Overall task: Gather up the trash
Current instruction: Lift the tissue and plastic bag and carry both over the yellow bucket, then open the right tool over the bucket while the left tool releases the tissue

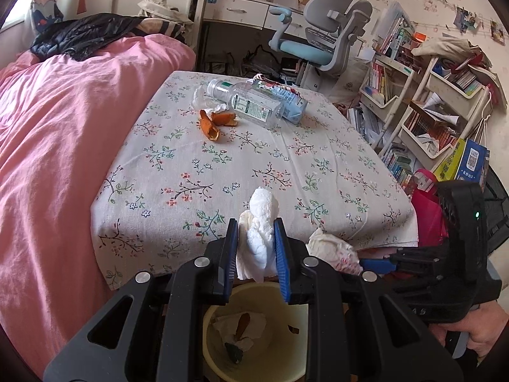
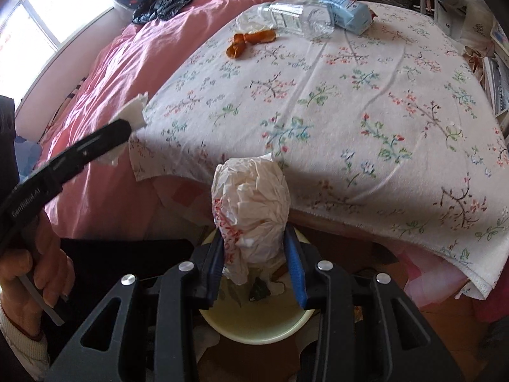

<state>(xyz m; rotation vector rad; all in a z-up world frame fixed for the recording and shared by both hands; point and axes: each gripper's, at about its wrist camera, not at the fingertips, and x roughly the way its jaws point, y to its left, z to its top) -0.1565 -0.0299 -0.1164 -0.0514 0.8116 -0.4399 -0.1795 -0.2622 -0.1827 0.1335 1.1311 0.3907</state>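
Observation:
My left gripper (image 1: 256, 222) is shut on a crumpled white tissue (image 1: 261, 210) at the near edge of the table, above a cream bin (image 1: 283, 343) that holds paper and peel. Beside it, my right gripper (image 2: 254, 232) is shut on a crumpled white wrapper with red print (image 2: 251, 200), over the same bin (image 2: 254, 334). In the right wrist view the left gripper (image 2: 127, 129) and its tissue (image 2: 135, 111) show at the left. Orange peels (image 1: 216, 122), a clear plastic bottle (image 1: 248, 100) and a blue carton (image 1: 292, 102) lie at the far end of the floral tablecloth (image 1: 222, 175).
A pink quilt (image 1: 63, 127) covers the bed left of the table. A grey and blue desk chair (image 1: 324, 31) stands behind it, and full bookshelves (image 1: 429, 102) line the right side. Another tissue (image 1: 203, 100) lies by the bottle. A hand (image 2: 41, 261) grips the left gripper's handle.

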